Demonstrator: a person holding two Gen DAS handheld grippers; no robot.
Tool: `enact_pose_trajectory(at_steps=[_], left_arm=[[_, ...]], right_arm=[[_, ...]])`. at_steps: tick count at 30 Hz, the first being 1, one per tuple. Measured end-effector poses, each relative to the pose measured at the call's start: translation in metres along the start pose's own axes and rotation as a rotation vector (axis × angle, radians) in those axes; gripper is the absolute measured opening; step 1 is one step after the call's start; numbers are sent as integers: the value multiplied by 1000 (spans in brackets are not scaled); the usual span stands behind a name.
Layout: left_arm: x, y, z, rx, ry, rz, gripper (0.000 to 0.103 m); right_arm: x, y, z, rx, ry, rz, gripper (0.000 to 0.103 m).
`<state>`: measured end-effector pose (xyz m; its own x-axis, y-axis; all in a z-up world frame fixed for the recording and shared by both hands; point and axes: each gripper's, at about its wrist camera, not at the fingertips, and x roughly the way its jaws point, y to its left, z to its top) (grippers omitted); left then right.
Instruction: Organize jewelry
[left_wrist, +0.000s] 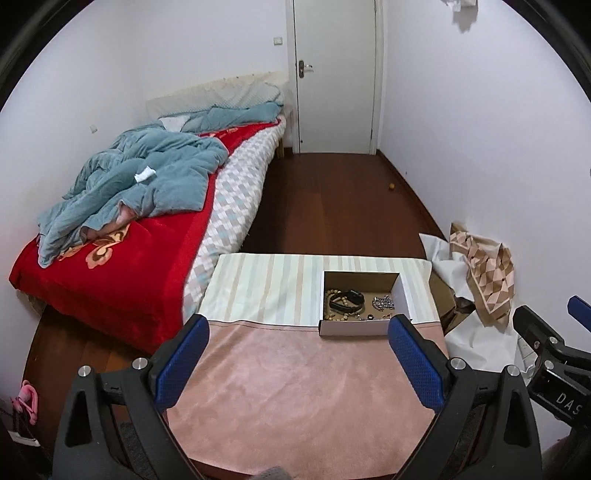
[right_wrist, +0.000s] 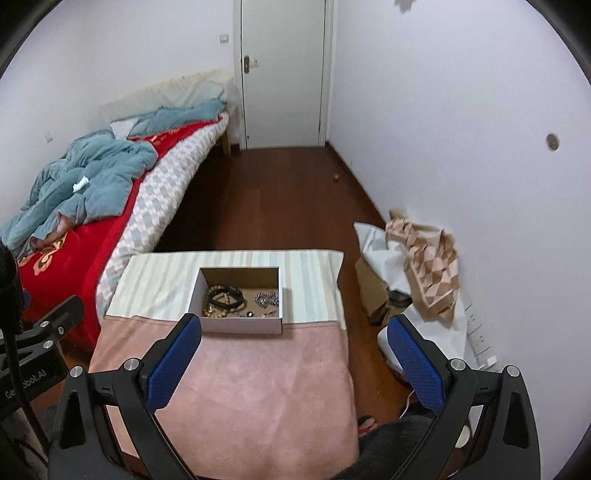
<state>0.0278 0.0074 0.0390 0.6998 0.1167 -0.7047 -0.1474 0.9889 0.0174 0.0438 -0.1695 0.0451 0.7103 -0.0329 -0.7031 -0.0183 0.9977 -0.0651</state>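
A small open cardboard box (left_wrist: 404, 295) (right_wrist: 240, 326) sits on a table covered by a pink cloth (left_wrist: 295, 380) (right_wrist: 258, 387) and a striped cloth (left_wrist: 266, 284). Inside lie beaded bracelets (left_wrist: 338, 299) (right_wrist: 218, 299), a black band (left_wrist: 351, 297) (right_wrist: 231, 293), a silver chain (left_wrist: 382, 302) (right_wrist: 266, 297) and small pieces. My left gripper (left_wrist: 297, 328) is open and empty, held above the pink cloth short of the box. My right gripper (right_wrist: 293, 328) is open and empty, right of the box's near side. The right gripper also shows in the left wrist view (left_wrist: 554, 332).
A bed (left_wrist: 122, 240) with a red blanket and blue duvet stands left of the table. A cardboard carton with white and patterned cloths (right_wrist: 417, 266) sits on the wooden floor at the right wall. A closed white door (left_wrist: 334, 74) is at the far end.
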Motion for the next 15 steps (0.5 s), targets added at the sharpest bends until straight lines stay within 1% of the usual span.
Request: enact_pose_trajectory(at_steps=[4,9,15], left_arm=[[-15,3,-3,-8,4,-14,99],[-28,2,-4,-4,7,-33,99],[-26,-1,1,-7,14,-26,99]], right_arm=[[-33,4,-6,-19,-47,-8,102],[-56,4,-10,-19,-51,14,103],[-58,1,-5,-14,-29,34,103]])
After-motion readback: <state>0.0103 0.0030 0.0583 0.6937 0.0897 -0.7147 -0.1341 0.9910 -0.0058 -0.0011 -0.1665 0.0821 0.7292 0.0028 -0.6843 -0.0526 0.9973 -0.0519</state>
